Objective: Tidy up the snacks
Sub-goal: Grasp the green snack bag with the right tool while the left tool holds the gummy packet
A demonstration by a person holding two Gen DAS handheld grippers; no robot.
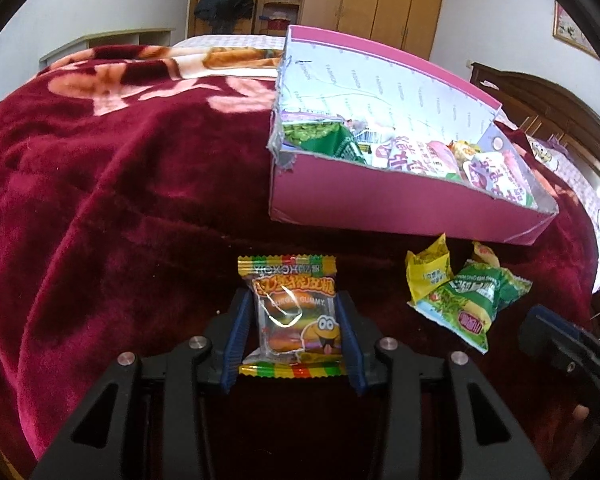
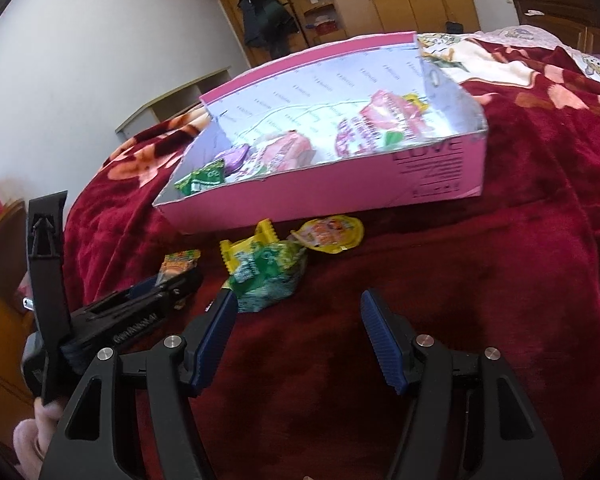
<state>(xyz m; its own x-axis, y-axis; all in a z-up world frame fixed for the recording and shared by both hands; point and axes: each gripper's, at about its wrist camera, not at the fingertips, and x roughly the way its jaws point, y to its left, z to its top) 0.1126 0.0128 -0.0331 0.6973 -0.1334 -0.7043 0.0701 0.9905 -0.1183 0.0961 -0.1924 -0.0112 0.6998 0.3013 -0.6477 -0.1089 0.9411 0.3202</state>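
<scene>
A burger gummy packet [image 1: 296,280] with striped ends lies on the red blanket, and my left gripper [image 1: 292,297] is shut on it, blue pads pressing its two sides. The right wrist view shows the same packet [image 2: 180,264] at the tip of the left gripper [image 2: 168,284]. My right gripper [image 2: 298,298] stands open above bare blanket, nothing between its fingers; one of its fingers [image 1: 540,320] shows at the right edge. A green snack bag [image 1: 472,296] [image 2: 268,276] and a yellow packet [image 1: 428,272] lie just before the pink box [image 1: 360,200] [image 2: 320,196], which holds several snacks.
A yellow jelly cup [image 2: 332,234] rests against the box's front wall. The red floral blanket [image 1: 120,200] covers the bed and drops off at the left. Wooden wardrobes and a dark headboard [image 1: 540,96] stand behind. A person's hand [image 2: 32,432] holds the left gripper.
</scene>
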